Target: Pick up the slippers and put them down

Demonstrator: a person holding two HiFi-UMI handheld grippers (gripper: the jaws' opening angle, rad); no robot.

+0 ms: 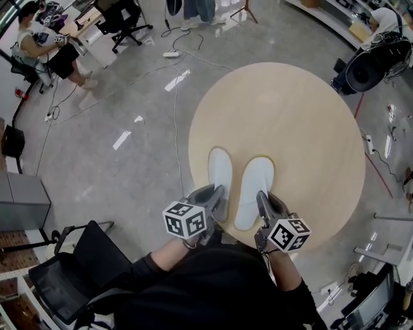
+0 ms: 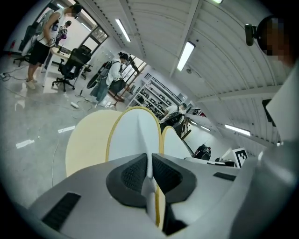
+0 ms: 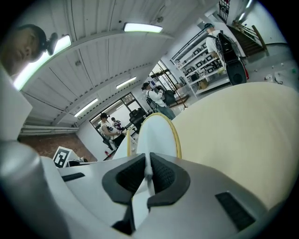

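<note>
Over the near edge of the round wooden table (image 1: pixel 303 129), a pair of white slippers was held side by side, toes pointing toward the table's centre. The left gripper (image 1: pixel 218 195) was clamped on the heel end of the left slipper (image 1: pixel 220 169), its dark pads (image 2: pixel 133 175) pinching the thin white material. The right gripper (image 1: pixel 262 198) pinched the right slipper (image 1: pixel 255 187) the same way. Both slippers appeared raised off the tabletop, though contact at the toes was unclear. A black office chair (image 1: pixel 126 16) stood well beyond the table's far side.
</note>
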